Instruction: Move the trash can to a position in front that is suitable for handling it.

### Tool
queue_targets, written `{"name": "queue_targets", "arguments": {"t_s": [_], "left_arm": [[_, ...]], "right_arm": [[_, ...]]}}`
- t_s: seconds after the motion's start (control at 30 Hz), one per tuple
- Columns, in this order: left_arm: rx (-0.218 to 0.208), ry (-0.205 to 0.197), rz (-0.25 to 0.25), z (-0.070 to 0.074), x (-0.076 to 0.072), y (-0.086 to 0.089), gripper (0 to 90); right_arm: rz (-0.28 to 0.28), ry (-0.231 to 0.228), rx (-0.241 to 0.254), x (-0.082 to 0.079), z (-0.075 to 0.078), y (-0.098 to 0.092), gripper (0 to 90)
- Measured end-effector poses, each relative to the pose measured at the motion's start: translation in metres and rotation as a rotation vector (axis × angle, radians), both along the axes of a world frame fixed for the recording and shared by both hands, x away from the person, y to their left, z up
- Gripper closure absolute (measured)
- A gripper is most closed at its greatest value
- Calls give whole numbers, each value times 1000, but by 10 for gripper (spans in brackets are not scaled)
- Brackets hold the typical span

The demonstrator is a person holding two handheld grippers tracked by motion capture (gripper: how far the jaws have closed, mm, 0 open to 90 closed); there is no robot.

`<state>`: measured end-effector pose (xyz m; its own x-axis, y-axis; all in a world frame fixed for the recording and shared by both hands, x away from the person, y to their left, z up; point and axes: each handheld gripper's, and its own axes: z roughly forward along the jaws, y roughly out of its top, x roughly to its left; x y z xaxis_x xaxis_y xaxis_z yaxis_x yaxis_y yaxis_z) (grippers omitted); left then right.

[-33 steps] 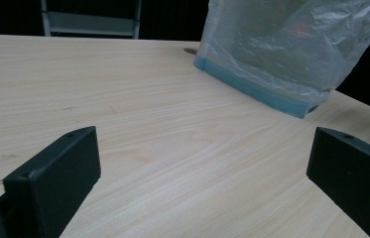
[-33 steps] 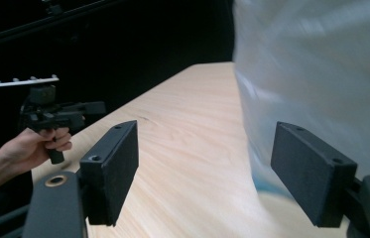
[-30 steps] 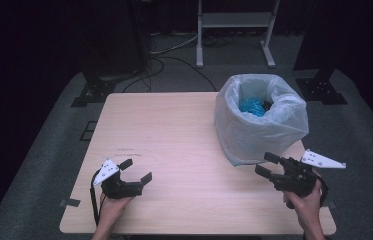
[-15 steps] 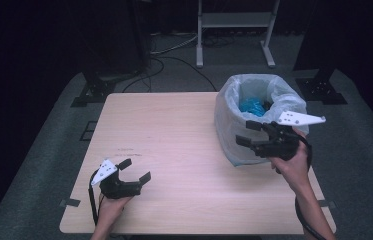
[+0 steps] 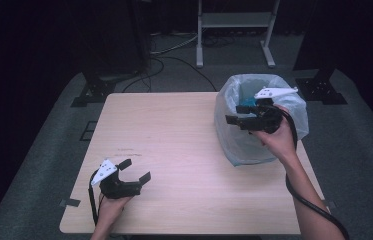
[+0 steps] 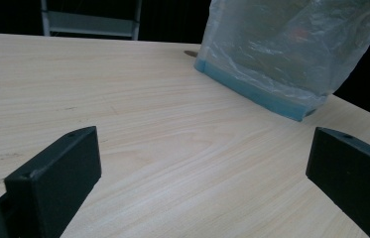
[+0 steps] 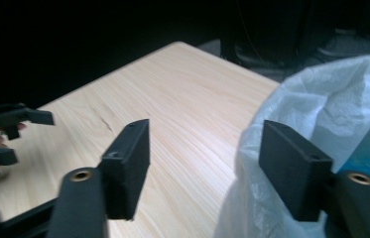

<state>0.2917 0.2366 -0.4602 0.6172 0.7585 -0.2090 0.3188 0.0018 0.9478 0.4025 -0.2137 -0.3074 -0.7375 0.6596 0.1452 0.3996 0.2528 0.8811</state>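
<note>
Step in hand: we judge it as gripping the rim of the translucent bluish-white plastic bin liner [image 5: 254,145] at the table's far right
Right gripper [image 5: 238,121]: at the liner's near rim; jaws have just been closing, one pad outside the film, one over the mouth, nothing pinched yet
Left gripper [image 5: 135,171]: jaws apart, empty, low over the pale wood-grain tabletop [image 5: 174,150]
Technique: we advise seating one pad inside the rim before closing
Materials: thin crinkled film; smooth matte wood; hard black jaws

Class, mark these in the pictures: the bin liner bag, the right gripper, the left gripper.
bin liner bag [image 5: 239,145]: high view, its front wall.
right gripper [image 5: 232,114]: high view, midway between its fingertips.
left gripper [image 5: 135,170]: high view, midway between its fingertips.
</note>
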Motion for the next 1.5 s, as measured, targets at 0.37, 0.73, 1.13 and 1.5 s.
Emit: {"name": "queue_targets", "arguments": {"t_s": [0.37, 0.73, 1.13, 1.5], "left_arm": [[-3, 4, 3, 0, 0, 0, 0], [1, 5, 10, 1, 0, 1, 0], [-11, 8, 16, 3, 1, 4, 24], [-22, -2, 19, 11, 0, 7, 29]], "right_arm": [[-81, 32, -94, 14, 0, 4, 569], [-90, 73, -181, 21, -1, 7, 729], [-53, 67, -190, 19, 3, 17, 789], [83, 30, -211, 8, 3, 49, 797]]}}
